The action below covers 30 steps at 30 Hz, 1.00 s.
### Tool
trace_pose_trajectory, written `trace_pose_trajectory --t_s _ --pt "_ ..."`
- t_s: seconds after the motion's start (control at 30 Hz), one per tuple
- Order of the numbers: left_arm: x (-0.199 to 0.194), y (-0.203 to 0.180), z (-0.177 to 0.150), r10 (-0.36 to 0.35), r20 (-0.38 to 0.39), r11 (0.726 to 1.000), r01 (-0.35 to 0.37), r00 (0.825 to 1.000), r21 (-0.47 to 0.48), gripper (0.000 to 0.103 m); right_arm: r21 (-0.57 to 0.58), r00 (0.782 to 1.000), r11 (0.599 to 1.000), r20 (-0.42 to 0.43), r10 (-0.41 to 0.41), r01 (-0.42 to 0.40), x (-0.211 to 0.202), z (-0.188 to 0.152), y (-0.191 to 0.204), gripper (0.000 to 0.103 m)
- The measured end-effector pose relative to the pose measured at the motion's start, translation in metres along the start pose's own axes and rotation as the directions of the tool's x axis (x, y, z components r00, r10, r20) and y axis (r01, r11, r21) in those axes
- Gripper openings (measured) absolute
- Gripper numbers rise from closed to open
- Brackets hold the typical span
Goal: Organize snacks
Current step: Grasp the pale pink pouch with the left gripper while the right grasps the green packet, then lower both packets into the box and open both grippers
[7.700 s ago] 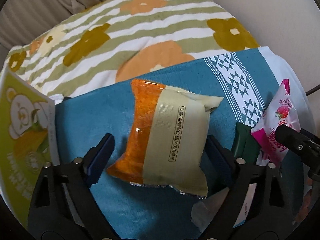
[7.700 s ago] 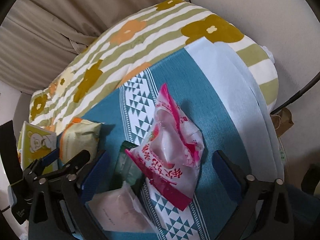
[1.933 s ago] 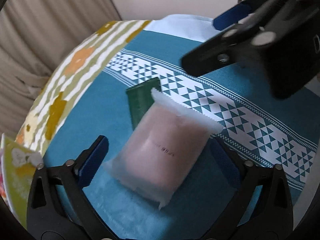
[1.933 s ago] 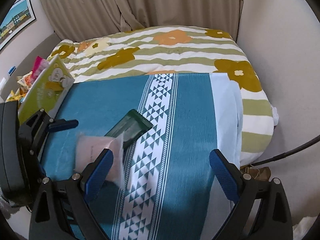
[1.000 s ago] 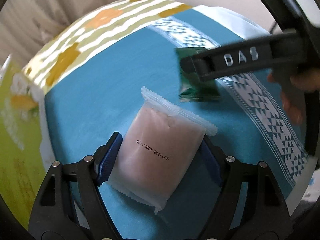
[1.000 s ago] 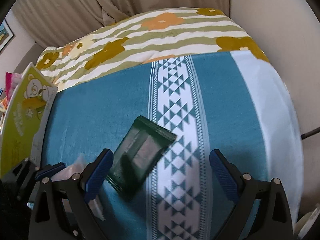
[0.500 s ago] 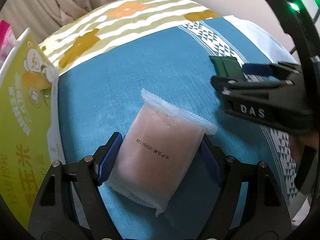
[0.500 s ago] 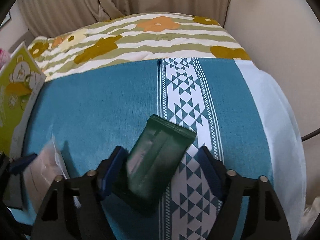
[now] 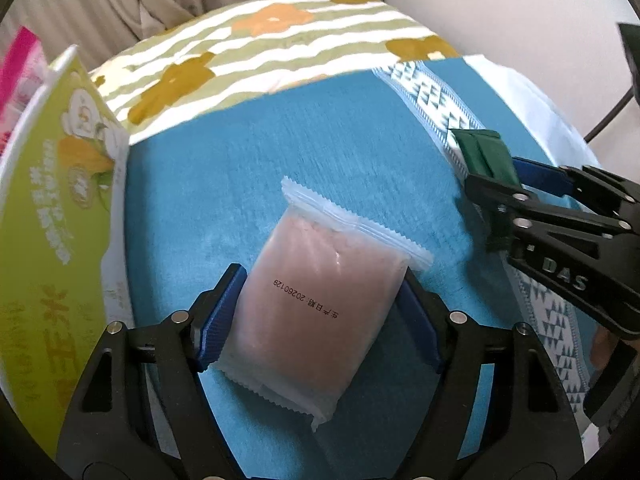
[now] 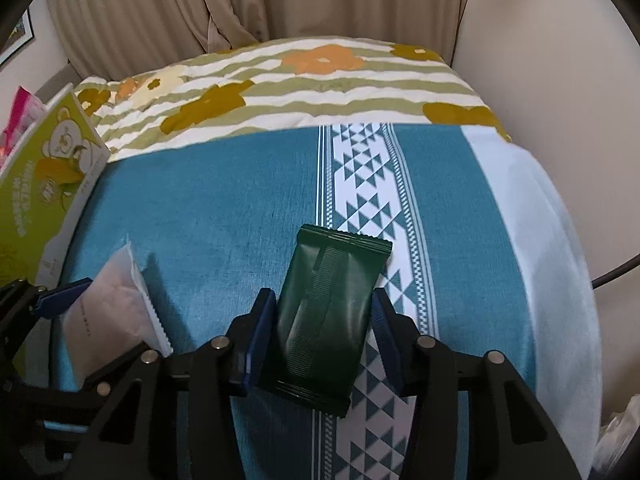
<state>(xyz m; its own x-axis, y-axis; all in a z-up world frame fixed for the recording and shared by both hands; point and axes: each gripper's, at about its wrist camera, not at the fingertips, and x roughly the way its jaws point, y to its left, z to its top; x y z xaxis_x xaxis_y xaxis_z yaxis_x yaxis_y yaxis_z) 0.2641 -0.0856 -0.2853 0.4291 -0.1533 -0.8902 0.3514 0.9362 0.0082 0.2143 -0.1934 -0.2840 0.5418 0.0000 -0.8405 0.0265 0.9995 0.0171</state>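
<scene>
My left gripper [image 9: 320,312] is shut on a pale pink snack packet [image 9: 320,300] with a printed date, held just above the blue cloth [image 9: 260,168]. My right gripper [image 10: 324,328] is shut on a dark green snack packet [image 10: 324,308], held over the cloth near its white triangle band. The pink packet also shows at the left of the right wrist view [image 10: 108,312], and the green packet at the right of the left wrist view [image 9: 484,156]. The two grippers are side by side.
A green and yellow box with a bear print [image 9: 44,216] stands at the left edge, with a pink packet [image 9: 16,68] behind it. A flowered striped quilt [image 10: 300,76] lies beyond the cloth, curtains [image 10: 240,4] behind, a wall to the right.
The right gripper closed on the green packet and lifted it. The left gripper stays shut on the pink packet and has turned slightly, so the box and quilt sit further into view.
</scene>
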Motion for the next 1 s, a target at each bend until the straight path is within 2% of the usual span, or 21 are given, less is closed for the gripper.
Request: trace_pose_trajectory --t_s 0.2,0.33,0.47,0.57,0.63,0.73,1.0 --pt "-0.054 -0.004 0.007 -0.004 0.086 1.000 0.005 0.996 -0.022 0.072 0.002 0.998 1.000 0.055 0.016 -0.016 -0.046 0.007 -0.002 0.044" --pt "-0.111 -0.002 0.013 -0.008 0.164 0.997 0.019 0.986 -0.068 0.072 -0.016 0.993 0.999 0.114 0.042 -0.041 -0.092 0.014 0.003 0.044" --pt "-0.162 0.016 0.018 0.005 0.227 0.993 0.022 0.974 -0.116 0.072 -0.072 0.980 0.993 0.172 0.099 -0.088 -0.140 0.028 0.017 0.044" --pt "-0.197 0.039 0.018 0.040 0.273 0.988 0.002 0.961 -0.153 0.072 -0.120 0.968 0.984 0.199 0.155 -0.133 -0.168 0.039 0.034 0.044" --pt "-0.217 0.061 0.019 0.078 0.289 0.984 -0.026 0.954 -0.179 0.072 -0.143 0.956 0.975 0.215 0.197 -0.169 -0.182 0.046 0.048 0.044" --pt "-0.237 0.098 0.017 0.098 0.306 0.976 -0.032 0.947 -0.213 0.072 -0.177 0.939 0.960 0.234 0.254 -0.215 -0.199 0.056 0.077 0.044" --pt "-0.244 0.198 0.007 0.153 0.281 0.960 -0.075 0.947 -0.270 0.072 -0.230 0.895 0.920 0.248 0.371 -0.318 -0.209 0.079 0.172 0.044"
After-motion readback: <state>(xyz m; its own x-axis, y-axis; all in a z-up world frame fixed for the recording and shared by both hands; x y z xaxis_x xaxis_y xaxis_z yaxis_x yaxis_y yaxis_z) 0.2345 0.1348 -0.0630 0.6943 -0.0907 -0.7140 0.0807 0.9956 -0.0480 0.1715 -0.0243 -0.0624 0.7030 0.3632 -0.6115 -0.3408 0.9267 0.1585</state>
